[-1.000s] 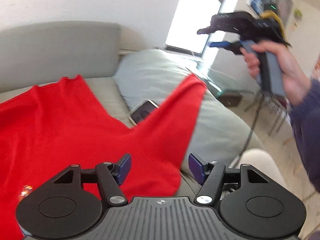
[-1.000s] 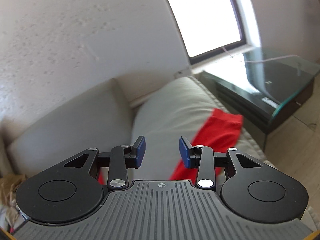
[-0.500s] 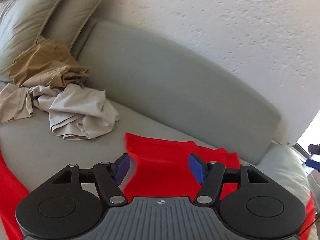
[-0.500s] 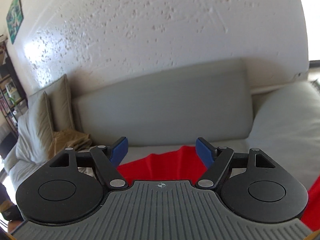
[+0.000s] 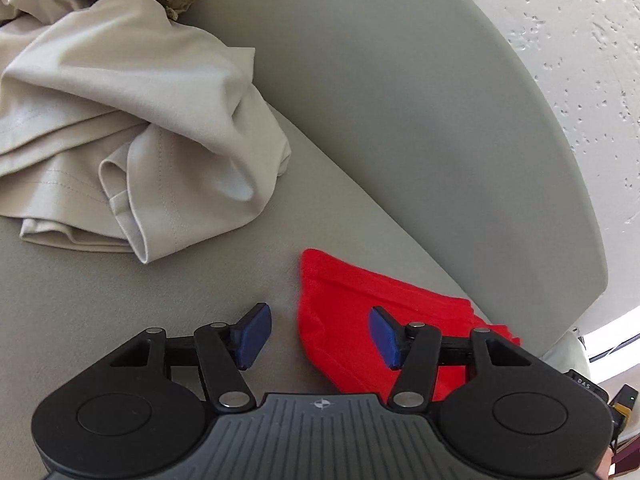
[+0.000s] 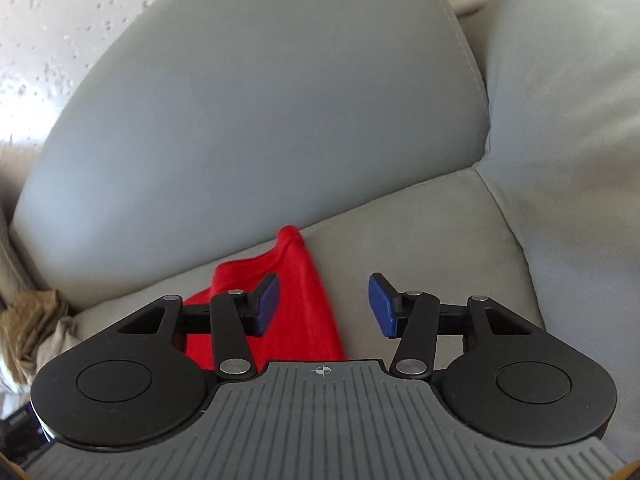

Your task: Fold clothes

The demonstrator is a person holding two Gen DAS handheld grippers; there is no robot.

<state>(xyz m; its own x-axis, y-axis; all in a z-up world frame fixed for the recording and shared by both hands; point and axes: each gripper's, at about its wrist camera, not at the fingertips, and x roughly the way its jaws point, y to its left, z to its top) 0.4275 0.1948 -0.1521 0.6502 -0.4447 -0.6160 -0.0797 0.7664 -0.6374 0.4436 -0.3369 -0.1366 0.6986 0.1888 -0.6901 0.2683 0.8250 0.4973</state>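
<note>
red garment (image 5: 352, 320) mostly hidden, beige clothes (image 5: 120, 128) cropped

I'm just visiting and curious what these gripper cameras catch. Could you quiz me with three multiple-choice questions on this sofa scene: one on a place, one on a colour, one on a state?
1. Where is the beige garment?
A. beside the red garment
B. under it
C. on the floor

2. What colour are the gripper pads?
A. yellow
B. blue
C. white

3. What is the left gripper holding?
A. the red garment
B. the beige garment
C. nothing

Answers:
1 A: the beige garment lies crumpled on the sofa, apart from the red garment.
2 B: the pads are blue.
3 C: the left gripper is closing, its pads pressing nothing.
</note>
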